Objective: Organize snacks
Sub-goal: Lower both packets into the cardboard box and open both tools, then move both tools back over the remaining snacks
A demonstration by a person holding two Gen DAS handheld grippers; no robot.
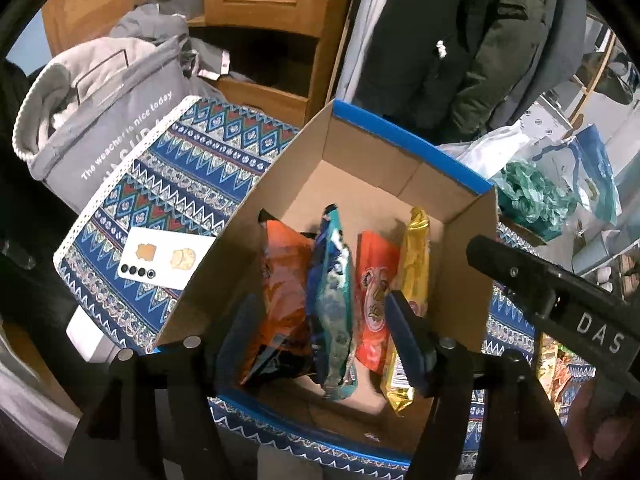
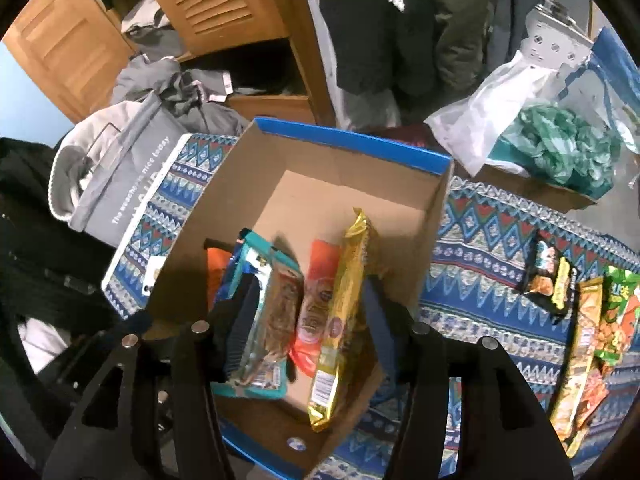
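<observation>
Lengthwise, gold packet toward box rear.

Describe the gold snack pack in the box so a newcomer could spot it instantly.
Find the open cardboard box with blue rims on the patterned tablecloth. Four snack packs stand on edge inside; the gold pack is the rightmost, beside the red-orange pack. It alone is shiny metallic gold, long and narrow.

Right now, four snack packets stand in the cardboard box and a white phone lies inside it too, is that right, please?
Not quite: the white phone lies on the patterned cloth beside the cardboard box, as the left wrist view shows. Four snack packets do stand inside.
</observation>
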